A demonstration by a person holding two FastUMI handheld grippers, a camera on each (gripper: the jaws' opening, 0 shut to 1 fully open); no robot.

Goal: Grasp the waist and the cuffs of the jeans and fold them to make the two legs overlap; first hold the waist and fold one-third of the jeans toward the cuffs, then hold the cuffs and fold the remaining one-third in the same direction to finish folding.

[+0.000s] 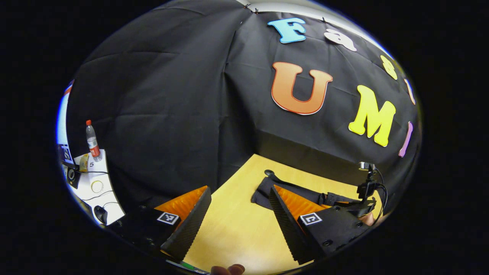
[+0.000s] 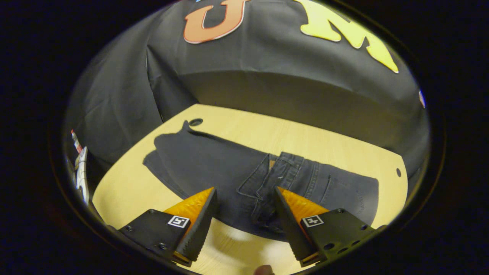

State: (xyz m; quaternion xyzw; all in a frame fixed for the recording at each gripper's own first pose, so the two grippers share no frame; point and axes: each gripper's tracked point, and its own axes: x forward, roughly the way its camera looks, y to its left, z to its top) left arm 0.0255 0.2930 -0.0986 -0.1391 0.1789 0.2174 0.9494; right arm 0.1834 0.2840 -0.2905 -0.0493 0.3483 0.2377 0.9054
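I see the wooden table (image 2: pixel 244 126) with the dark jeans (image 2: pixel 214 168) spread flat across it, waist toward the right in the right gripper view (legs running off left). My right gripper (image 2: pixel 244 223) hangs over the waist, fingers spread, pinching nothing. My left gripper (image 1: pixel 238 221) is spread too, above bare tabletop just beside the jeans.

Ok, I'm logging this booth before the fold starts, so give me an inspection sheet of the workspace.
Surface: wooden table, pale, with a round hole near its corner.
Job's things: dark jeans lying flat and spread out, not yet folded.
Clutter: nothing seen on the table.
Grippers: left gripper open above bare wood; right gripper open above the jeans.
Cables: black cable on the other gripper.
Surroundings: plastic bottle on a white side table.
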